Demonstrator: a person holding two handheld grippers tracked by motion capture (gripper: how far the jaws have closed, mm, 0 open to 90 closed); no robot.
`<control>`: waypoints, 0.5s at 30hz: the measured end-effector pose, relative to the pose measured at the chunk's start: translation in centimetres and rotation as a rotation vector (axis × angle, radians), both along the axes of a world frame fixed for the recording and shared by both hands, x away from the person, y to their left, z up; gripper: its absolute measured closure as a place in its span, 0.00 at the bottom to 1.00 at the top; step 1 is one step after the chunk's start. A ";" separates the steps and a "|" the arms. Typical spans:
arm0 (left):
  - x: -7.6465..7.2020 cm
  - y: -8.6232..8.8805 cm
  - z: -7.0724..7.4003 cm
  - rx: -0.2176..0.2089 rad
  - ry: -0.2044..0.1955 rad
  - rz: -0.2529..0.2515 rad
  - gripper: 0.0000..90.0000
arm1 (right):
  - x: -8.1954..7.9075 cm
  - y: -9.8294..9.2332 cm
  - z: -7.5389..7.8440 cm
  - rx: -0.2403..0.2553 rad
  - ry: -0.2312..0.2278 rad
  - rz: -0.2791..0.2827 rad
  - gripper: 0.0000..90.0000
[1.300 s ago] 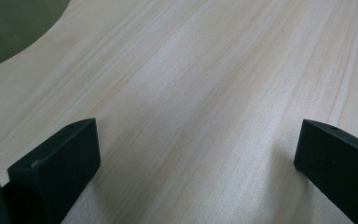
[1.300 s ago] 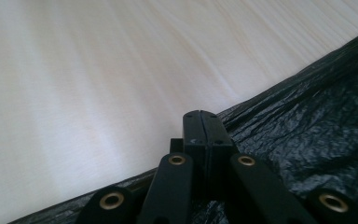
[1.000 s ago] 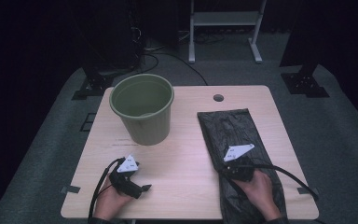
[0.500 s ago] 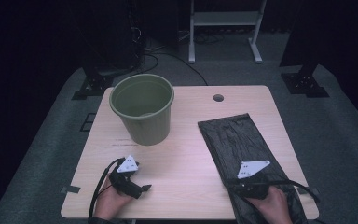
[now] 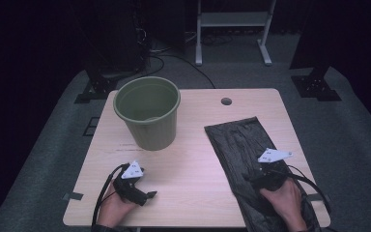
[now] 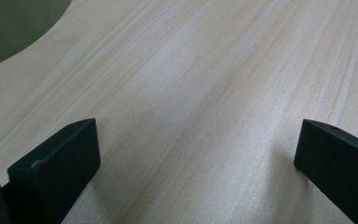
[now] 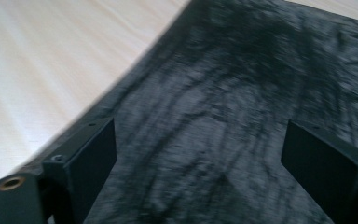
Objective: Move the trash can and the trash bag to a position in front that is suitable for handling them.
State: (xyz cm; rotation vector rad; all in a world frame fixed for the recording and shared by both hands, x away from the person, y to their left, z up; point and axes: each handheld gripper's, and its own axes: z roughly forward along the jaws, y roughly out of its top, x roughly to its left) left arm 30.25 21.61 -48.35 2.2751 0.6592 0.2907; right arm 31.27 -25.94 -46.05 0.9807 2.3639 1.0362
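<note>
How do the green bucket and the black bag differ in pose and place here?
The green bucket stands upright on the table's left half, mouth open upward; the black bag lies flat and crumpled along the right half. The bucket stands apart from both tools; the bag lies under the open right tool. Both rest on the table.

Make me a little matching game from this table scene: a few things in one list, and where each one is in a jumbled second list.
Things:
1. green bucket
2. black plastic bag
3. left gripper
4. round hole

Places:
A. lying flat on the table's right side
B. in the tabletop near the far edge
C. standing upright on the far left part of the table
D. resting on bare wood near the front left

Pairs: 1-C, 2-A, 3-D, 4-B
</note>
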 end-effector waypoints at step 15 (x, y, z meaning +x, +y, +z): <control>-0.1 0.1 0.0 -0.003 0.000 0.005 0.00 | 1.4 -2.2 -2.4 -0.040 0.035 -0.051 0.00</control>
